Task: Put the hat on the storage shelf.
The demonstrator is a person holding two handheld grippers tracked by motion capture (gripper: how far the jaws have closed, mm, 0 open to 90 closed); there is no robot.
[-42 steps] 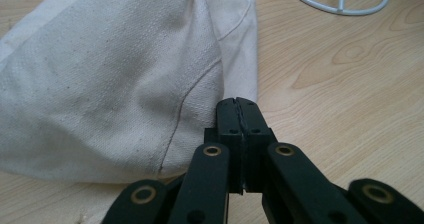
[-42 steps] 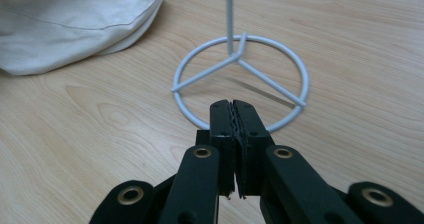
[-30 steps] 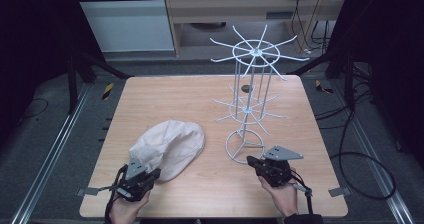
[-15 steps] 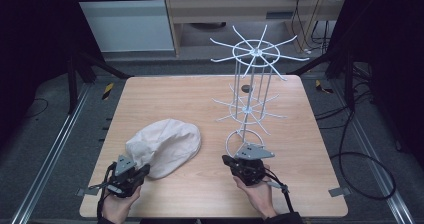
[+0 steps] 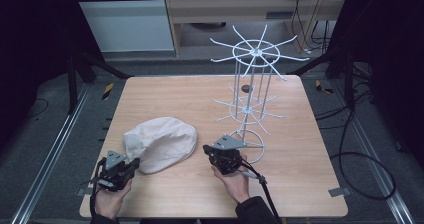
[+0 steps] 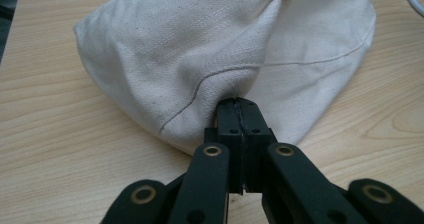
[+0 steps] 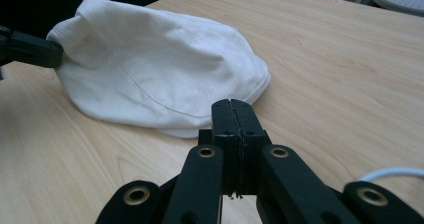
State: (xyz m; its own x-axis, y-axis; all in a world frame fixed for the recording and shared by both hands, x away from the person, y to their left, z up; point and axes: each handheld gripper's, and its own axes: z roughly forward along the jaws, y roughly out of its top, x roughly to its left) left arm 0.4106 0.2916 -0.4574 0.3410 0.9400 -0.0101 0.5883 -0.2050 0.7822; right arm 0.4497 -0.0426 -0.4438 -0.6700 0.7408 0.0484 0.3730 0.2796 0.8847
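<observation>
High view: one white cloth cap (image 5: pixel 161 143) lying on the wooden table (image 5: pixel 200 99), left of centre and toward the near edge. One white wire rack (image 5: pixel 252 91) standing right of centre, its ring base partly covered by the right gripper (image 5: pixel 222 156). Two grippers, two hands coming in from the bottom edge, forearms cut off there. Left gripper (image 5: pixel 117 166) at the cap's near-left corner, tips hard to make out from up here. Plenty of bare wood at the back and on the far right; dark floor and rails past the edges.

Left gripper view: jaws pressed together right at the cap (image 6: pixel 225 59), tips against a puckered bit of fabric. Can't tell if any cloth is actually pinched in there, seam between the pads looks fully closed. Cap's top cut off by the frame. Bare table to either side.

Right gripper view: jaws together, nothing between them, sitting just short of the cap's (image 7: pixel 155 79) brim, small strip of wood in between. Left gripper's tip (image 7: pixel 35 51) poking in at the cap's far end, mostly cut off. Sliver of white wire bottom right.
</observation>
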